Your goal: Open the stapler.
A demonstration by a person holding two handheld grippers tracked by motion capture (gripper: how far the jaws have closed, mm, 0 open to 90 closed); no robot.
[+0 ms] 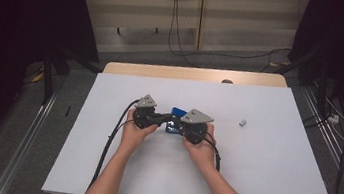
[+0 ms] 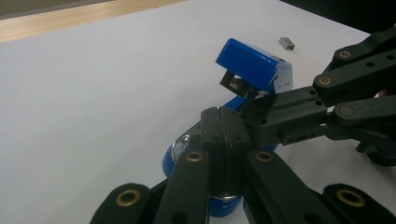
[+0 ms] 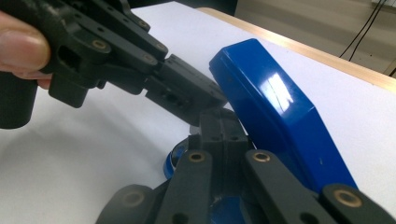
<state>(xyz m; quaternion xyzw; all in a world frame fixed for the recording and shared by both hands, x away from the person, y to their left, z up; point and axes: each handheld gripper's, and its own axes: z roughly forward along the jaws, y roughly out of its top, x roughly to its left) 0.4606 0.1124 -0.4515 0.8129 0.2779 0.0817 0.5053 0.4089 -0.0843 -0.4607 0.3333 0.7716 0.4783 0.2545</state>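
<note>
Blue stapler (image 2: pixel 254 65) hinged open, glossy top raised, both grippers' jaws closed, apparently clamping its base.

Dim, even light — soft close-up blur

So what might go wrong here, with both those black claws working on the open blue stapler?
1. The blue stapler has its top swung up while both the left gripper and right gripper crowd its base; a slip might let the top snap shut.
2. The two grippers appear to touch each other there, so they could knock one another's hold loose.
3. A small grey piece, perhaps a strip of staples, lies loose on the white table and could get swept away.
</note>
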